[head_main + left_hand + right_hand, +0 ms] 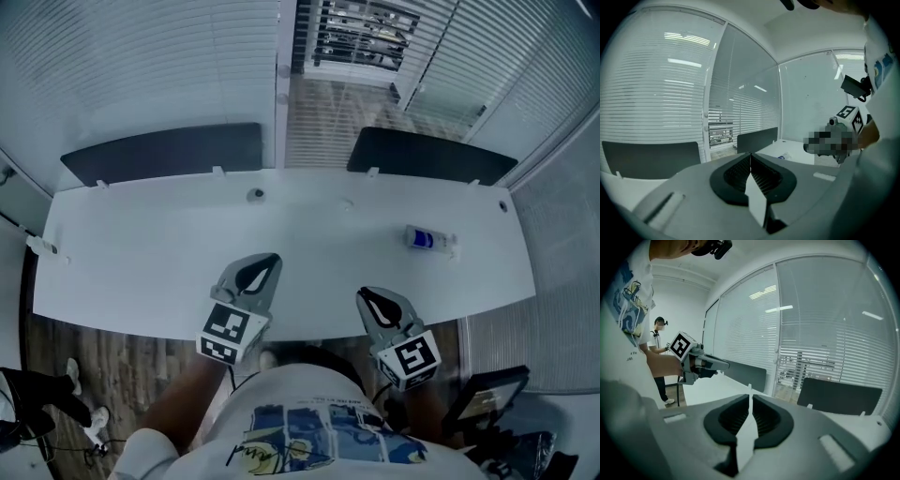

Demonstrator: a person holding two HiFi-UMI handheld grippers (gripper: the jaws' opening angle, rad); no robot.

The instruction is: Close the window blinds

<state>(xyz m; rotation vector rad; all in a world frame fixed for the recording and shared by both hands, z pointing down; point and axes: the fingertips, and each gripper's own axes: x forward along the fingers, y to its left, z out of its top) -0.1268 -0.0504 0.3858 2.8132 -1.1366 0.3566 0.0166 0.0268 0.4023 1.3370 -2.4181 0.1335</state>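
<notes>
White slatted blinds cover the glass wall behind the desk. The left blind (141, 56) looks flat and closed, while the middle blind (361, 33) lets dark shapes show between its slats. My left gripper (274, 258) hovers over the desk's near edge, shut with nothing in it. My right gripper (365, 293) is beside it, also shut and empty. In the left gripper view the ribbed pads (759, 176) meet, facing the blinds (661, 93). The pads (761, 416) also touch in the right gripper view, toward the blinds (820, 348).
A white desk (141, 253) lies between me and the window, with two dark partition panels (164, 150) (431, 155) along its far edge. A small bottle (428, 239) lies at the right. A person (658, 357) stands behind at the left.
</notes>
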